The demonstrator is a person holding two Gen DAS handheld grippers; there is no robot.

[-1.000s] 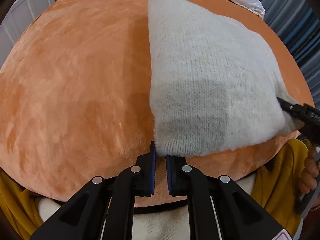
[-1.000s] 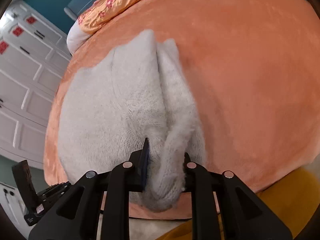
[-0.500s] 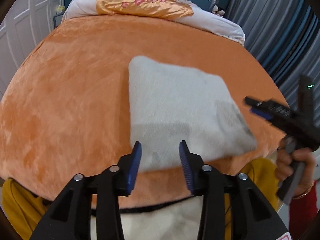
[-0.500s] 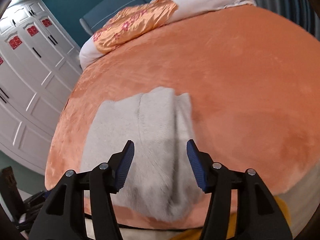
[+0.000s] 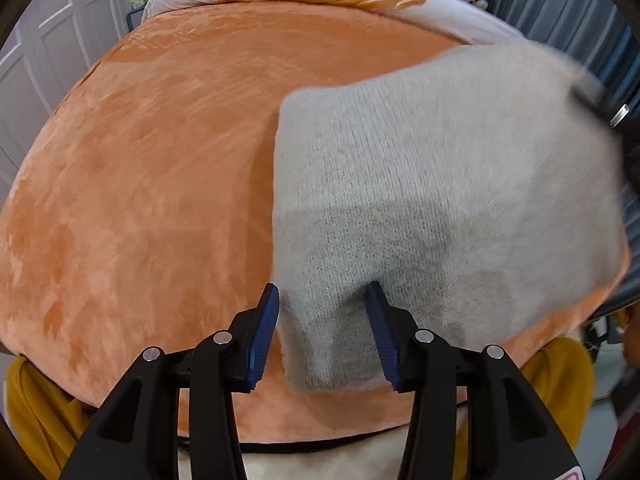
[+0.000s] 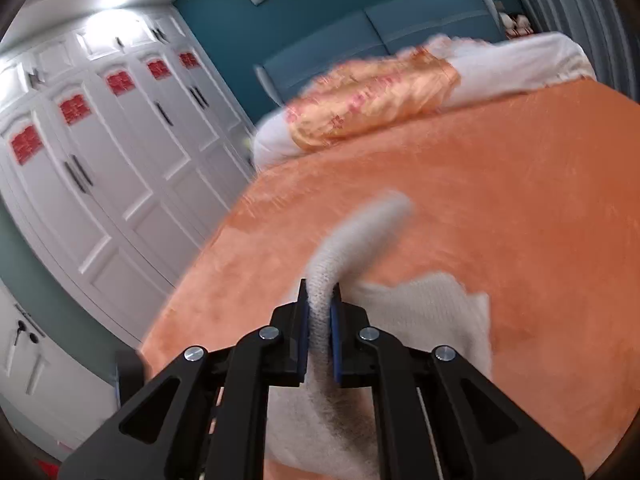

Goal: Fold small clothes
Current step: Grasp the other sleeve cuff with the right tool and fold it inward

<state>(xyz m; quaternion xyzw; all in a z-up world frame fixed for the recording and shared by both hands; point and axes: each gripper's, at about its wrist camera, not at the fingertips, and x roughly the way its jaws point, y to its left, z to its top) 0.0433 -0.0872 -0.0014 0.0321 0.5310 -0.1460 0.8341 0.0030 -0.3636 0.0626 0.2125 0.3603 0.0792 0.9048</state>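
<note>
Knit (image 5: 440, 184) corner btwn spread left gripper (image 5: 322, 332), edge in right gripper (image 6: 319, 328)

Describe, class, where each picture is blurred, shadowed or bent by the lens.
Left wrist view: the sweater's far right edge smears with motion, gripper shadows darken its near part, and the bed bulges like a dome. Right wrist view: the pillow is streaked, and the wardrobe curves.
</note>
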